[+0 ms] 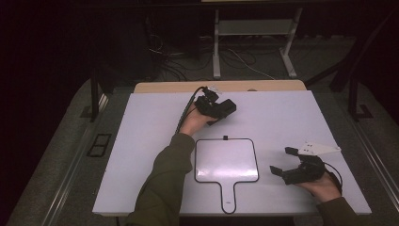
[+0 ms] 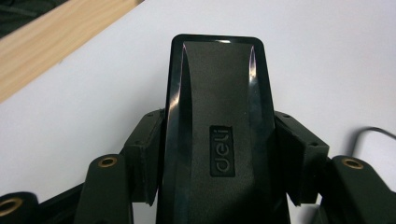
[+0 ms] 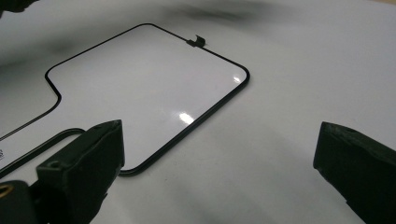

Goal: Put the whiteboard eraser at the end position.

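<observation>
A black block-shaped eraser [image 2: 217, 116] marked "deli" sits between the pads [image 2: 147, 144] of my left gripper [image 1: 221, 109], which is shut on it near the far edge of the white table [image 1: 282, 117]. The eraser [image 1: 228, 107] juts out to the right of the hand. A small white handheld board [image 1: 226, 160] with a black rim and a handle lies flat at the near middle; its surface [image 3: 149, 88] looks blank. My right gripper [image 1: 282, 160] rests just right of the board, open, with nothing between its jaws [image 3: 224, 144].
A small black clip [image 1: 225, 138] sits on the board's far rim. A wooden strip [image 2: 46, 42] runs along the table's far edge. Beyond the table are a dark floor, cables and a white metal stand [image 1: 254, 42].
</observation>
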The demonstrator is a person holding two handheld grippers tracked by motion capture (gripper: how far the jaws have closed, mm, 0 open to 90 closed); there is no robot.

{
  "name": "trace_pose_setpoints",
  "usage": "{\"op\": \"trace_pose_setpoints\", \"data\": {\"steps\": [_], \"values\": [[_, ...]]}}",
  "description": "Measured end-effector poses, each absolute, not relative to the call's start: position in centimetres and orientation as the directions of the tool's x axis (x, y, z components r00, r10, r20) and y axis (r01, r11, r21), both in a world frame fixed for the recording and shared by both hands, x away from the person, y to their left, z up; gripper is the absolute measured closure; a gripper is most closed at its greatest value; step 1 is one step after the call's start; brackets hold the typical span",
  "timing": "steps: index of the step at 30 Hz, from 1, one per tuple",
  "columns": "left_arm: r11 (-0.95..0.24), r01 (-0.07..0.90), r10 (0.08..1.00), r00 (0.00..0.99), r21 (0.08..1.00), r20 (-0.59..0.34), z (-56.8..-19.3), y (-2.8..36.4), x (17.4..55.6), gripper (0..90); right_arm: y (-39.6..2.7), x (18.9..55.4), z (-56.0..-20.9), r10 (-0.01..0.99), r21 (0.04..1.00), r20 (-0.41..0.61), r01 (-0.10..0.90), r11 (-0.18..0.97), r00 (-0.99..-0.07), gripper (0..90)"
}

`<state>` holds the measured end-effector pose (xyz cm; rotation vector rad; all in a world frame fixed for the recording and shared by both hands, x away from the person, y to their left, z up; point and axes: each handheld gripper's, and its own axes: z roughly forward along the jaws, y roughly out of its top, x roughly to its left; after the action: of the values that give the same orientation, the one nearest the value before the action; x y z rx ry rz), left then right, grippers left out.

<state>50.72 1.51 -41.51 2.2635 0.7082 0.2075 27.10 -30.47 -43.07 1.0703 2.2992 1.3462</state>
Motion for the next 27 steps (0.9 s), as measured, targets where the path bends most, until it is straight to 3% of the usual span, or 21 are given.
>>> {"op": "trace_pose_setpoints", "data": {"steps": [13, 18, 27], "values": [[-0.587, 0.461, 0.571, 0.818, 0.665, -0.062, -44.2, 1.0, 51.9, 38.7, -30.5, 27.0, -43.0, 0.710, 0.840, 0.133, 0.459, 0.290, -0.691, 1.0], [-0.547, 0.467, 0.578, 0.811, 0.695, -0.090, -43.8, 1.1, 51.7, 22.7, -30.5, 27.0, -43.0, 0.709, 0.838, 0.135, 0.461, 0.290, -0.692, 1.0], [-0.503, 0.432, 0.548, 0.829, 0.748, -0.110, -41.1, 2.6, 48.4, 13.5, -30.5, 27.2, -43.2, 0.705, 0.837, 0.137, 0.461, 0.293, -0.696, 1.0]]}}
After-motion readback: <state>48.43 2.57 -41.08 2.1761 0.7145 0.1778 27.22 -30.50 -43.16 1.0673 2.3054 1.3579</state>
